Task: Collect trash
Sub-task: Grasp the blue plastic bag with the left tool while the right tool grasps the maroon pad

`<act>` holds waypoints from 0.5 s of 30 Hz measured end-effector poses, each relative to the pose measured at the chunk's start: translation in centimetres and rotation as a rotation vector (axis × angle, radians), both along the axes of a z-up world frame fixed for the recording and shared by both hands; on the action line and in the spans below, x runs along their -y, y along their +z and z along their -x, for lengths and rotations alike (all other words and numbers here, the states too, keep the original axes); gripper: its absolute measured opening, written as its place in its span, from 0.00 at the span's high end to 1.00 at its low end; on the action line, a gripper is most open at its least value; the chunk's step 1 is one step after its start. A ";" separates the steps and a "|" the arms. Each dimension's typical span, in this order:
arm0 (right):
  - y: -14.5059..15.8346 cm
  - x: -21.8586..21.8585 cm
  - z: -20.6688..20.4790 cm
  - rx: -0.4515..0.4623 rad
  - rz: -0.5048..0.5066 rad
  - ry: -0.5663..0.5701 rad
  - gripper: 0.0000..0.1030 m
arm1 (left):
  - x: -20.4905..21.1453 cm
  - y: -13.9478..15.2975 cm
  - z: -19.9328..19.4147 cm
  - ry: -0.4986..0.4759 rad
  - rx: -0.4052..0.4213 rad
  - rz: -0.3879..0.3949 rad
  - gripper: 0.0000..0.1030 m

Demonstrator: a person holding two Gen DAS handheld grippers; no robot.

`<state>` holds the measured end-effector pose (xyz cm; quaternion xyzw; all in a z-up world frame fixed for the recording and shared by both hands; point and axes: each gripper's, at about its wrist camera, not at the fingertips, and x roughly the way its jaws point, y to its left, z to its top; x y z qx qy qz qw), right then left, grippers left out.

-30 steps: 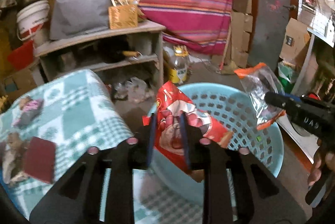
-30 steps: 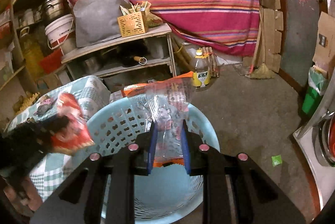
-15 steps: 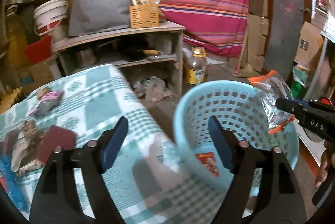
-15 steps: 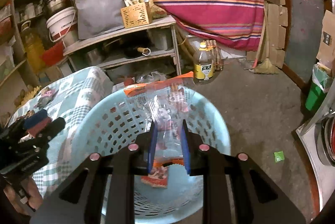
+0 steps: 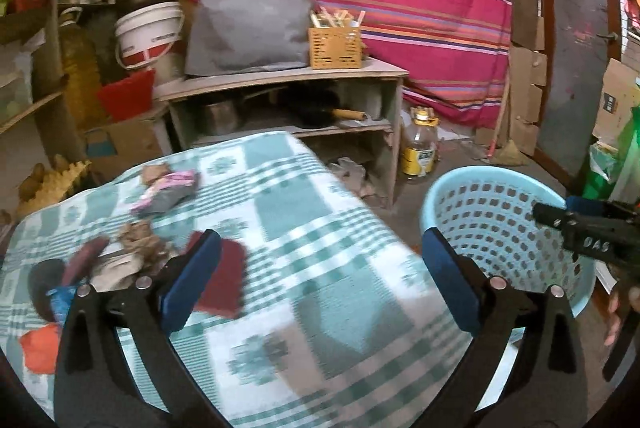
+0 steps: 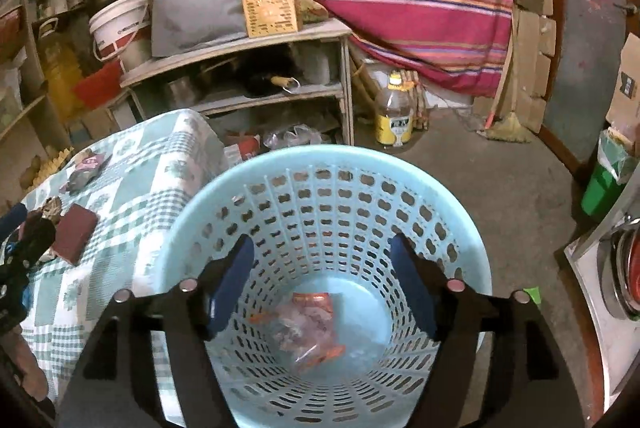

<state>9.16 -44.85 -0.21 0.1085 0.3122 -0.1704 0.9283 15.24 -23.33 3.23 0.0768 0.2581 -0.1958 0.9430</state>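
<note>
A light blue perforated basket (image 6: 328,164) stands on the floor beside the checked table (image 5: 304,212). At its bottom lie a red snack wrapper (image 6: 312,302) and a clear orange-edged bag (image 6: 308,336). My right gripper (image 6: 322,284) hangs over the basket, its jaws opening with nothing between them. My left gripper (image 5: 320,276) is over the table's right part, jaws opening wide and empty. Several pieces of trash remain on the table at the left: a dark red packet (image 5: 224,276), crumpled brown scraps (image 5: 136,240), a pink-grey wrapper (image 5: 168,188), an orange piece (image 5: 38,348).
A wooden shelf unit (image 5: 280,76) with a grey bag, a white bucket and a yellow crate stands behind the table. An oil bottle (image 6: 394,108) sits on the floor by a striped red cloth. A green bin (image 6: 604,184) and a metal counter are at the right.
Both grippers opened. The red wrapper dropped from the left one into the basket, then the clear bag from the right one. The left gripper swung left over the table.
</note>
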 end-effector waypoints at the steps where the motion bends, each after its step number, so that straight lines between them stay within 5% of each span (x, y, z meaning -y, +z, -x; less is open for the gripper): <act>1: 0.4 -0.9 0.2 0.017 0.010 0.011 0.25 | -0.9 0.1 0.1 0.014 0.002 0.002 0.05; 9: 2.4 -7.5 0.0 0.122 0.031 0.141 0.13 | -9.9 0.3 0.3 0.143 0.025 -0.012 0.05; 15: 1.8 -12.9 -2.3 0.112 0.046 0.215 0.13 | -16.7 -2.0 -0.8 0.270 -0.012 -0.055 0.05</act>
